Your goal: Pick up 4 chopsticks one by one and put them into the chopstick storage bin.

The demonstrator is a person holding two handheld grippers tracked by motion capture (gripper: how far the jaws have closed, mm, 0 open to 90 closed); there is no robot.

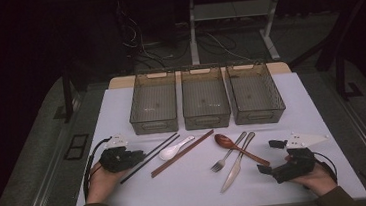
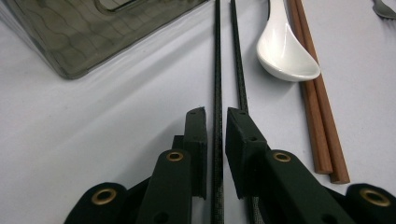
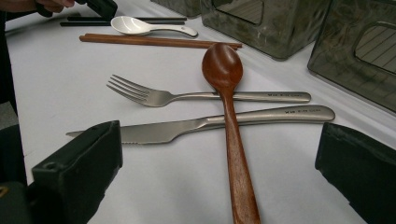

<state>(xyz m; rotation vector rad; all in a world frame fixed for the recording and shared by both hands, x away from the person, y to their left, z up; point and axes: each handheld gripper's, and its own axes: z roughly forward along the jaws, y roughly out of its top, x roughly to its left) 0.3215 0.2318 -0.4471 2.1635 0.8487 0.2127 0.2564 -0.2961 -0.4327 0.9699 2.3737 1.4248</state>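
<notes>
Over black chopsticks [image 2: 217, 93], left tongs [image 2: 215, 122] seemingly clamped.

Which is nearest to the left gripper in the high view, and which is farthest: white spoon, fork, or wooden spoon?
From the left gripper:
1. White spoon, just to its right, beside the black chopsticks.
2. Fork, right of table centre.
3. Wooden spoon, its handle running toward the right gripper.

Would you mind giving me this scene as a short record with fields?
left claw: jaws nearly shut around one black chopstick; contact unclear
second black chopstick: on the table, passing under one jaw
right claw: open, wooden spoon handle between the jaws, untouched
wooden spoon: lies across fork and knife
white spoon: beside brown chopsticks
bins: three, empty
</notes>
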